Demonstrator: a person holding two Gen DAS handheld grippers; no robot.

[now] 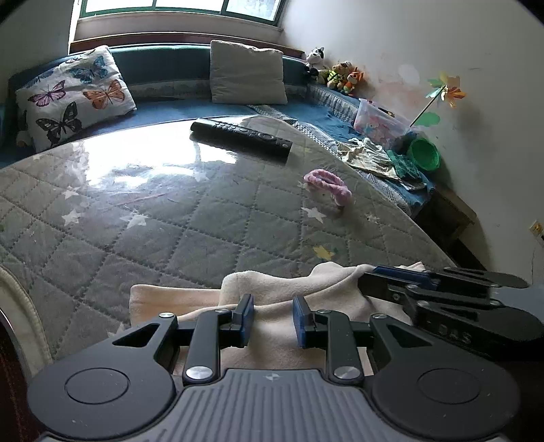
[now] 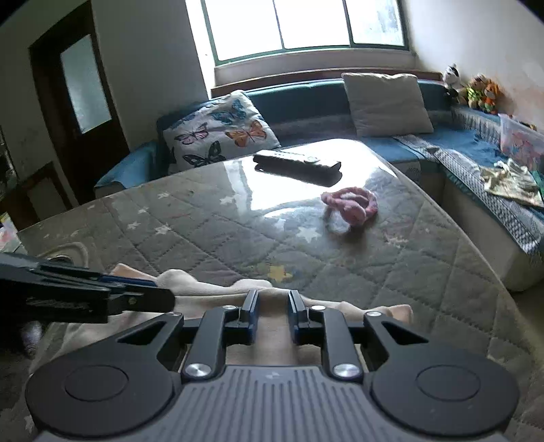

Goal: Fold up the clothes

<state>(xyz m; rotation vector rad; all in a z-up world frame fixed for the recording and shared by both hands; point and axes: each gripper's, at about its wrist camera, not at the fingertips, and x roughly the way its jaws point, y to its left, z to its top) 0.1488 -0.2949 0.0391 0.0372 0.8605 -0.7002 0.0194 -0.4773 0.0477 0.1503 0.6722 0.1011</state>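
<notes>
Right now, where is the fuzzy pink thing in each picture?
Left wrist view: the fuzzy pink thing lies right of centre on the quilted table cover.
Right wrist view: it lies right of centre, nearer the middle of the table.
Shared landmark: the black remote lies just behind it in both.

Bright window point(image 2: 307, 25) above blue sofa point(image 1: 190, 108); dark door point(image 2: 80, 98) left; white walls.
</notes>
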